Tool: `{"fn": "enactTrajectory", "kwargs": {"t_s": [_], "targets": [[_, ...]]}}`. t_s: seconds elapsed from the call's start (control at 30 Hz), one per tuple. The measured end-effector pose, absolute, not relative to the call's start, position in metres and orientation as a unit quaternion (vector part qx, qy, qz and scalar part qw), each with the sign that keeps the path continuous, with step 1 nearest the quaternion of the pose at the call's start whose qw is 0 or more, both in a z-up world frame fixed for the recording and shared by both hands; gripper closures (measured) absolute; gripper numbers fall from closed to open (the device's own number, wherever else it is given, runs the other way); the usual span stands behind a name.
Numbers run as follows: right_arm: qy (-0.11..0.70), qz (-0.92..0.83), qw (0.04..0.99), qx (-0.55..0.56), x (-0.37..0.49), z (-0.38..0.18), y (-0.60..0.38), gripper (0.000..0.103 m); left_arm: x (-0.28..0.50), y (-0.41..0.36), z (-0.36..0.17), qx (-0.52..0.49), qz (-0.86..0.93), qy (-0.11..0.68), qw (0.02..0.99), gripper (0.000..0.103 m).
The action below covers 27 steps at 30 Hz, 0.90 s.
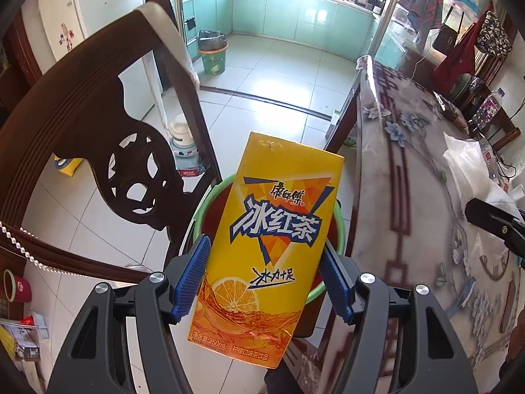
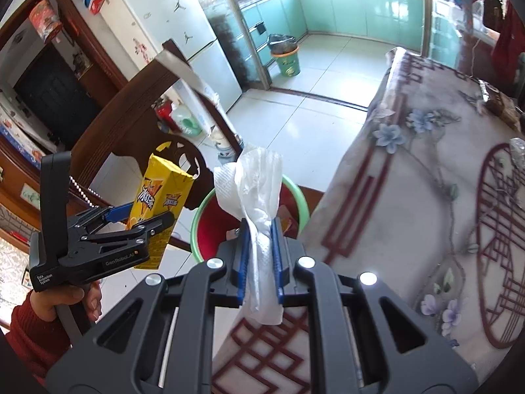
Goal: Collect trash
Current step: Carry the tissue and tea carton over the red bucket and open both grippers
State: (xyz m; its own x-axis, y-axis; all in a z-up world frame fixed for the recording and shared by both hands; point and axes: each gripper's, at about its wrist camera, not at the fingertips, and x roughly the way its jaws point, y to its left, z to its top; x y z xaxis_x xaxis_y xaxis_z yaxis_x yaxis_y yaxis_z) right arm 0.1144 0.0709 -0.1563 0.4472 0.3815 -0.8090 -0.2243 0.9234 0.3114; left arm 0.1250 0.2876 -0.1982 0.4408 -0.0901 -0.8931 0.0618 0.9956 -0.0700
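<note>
Both loads hang over the green-rimmed, red-lined trash bucket (image 2: pixel 297 197) beside the floral-clothed desk (image 2: pixel 410 203), so this looks like the drop step. Left gripper (image 1: pixel 265 282) fingers clamp the glossy yellow iced-tea carton (image 1: pixel 272 246); right gripper (image 2: pixel 261 256) fingers pinch crumpled white tissue (image 2: pixel 256 190). Next: centre, then release.

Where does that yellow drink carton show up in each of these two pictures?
Left wrist view: the yellow carton fills the lower middle, clamped in the left claw.
Right wrist view: it sits left of centre, held in that same claw.
Shared landmark: the green-rimmed bin on the floor beyond it.
</note>
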Motion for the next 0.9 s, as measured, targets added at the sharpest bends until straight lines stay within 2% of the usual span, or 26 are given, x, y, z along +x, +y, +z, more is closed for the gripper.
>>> {"fn": "enactTrajectory", "kwargs": {"t_s": [0.33, 0.63, 0.7, 0.73, 0.77, 0.9], "targets": [[0.538, 0.195, 0.816, 0.086, 0.135, -0.188, 0.112, 0.090, 0.143, 0.316, -0.225, -0.040, -0.042, 0.552, 0.832, 0.040], [0.542, 0.198, 0.814, 0.070, 0.146, -0.192, 0.130, 0.088, 0.156, 0.321, -0.235, -0.045, -0.052, 0.557, 0.828, 0.040], [0.542, 0.197, 0.814, 0.068, 0.148, -0.192, 0.132, 0.076, 0.159, 0.321, -0.235, -0.054, -0.061, 0.554, 0.829, 0.039], [0.542, 0.193, 0.815, 0.070, 0.148, -0.192, 0.132, 0.053, 0.161, 0.321, -0.234, -0.058, -0.062, 0.554, 0.828, 0.036], [0.539, 0.189, 0.817, 0.075, 0.148, -0.191, 0.130, 0.046, 0.162, 0.322, -0.234, -0.062, -0.060, 0.553, 0.828, 0.026], [0.530, 0.189, 0.824, 0.069, 0.148, -0.185, 0.131, 0.046, 0.166, 0.322, -0.231, -0.066, -0.055, 0.548, 0.832, 0.025]]}}
